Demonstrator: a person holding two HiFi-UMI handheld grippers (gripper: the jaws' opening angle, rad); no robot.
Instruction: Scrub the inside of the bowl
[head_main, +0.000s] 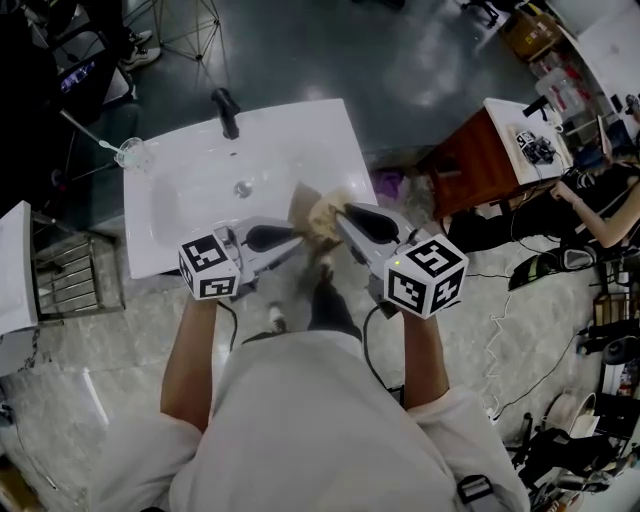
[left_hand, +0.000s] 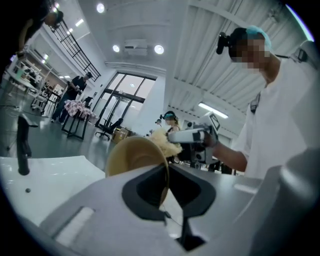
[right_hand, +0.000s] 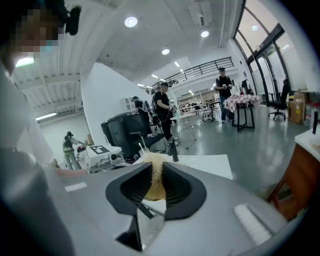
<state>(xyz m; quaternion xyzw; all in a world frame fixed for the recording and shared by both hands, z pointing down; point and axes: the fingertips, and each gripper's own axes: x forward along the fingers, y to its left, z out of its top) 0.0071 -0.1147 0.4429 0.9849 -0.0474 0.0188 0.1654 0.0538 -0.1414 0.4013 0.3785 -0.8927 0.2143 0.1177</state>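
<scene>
Bowl (left_hand: 132, 155) is tan, perhaps wooden, and tilted on edge.

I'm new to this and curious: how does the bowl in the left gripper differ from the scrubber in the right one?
The bowl is smooth and round; the scrubber is a fuzzy, fibrous wad. The left gripper pinches only the bowl's thin rim, while the right gripper squeezes the scrubber's bulk. Both are tan and held above the white sink.
</scene>
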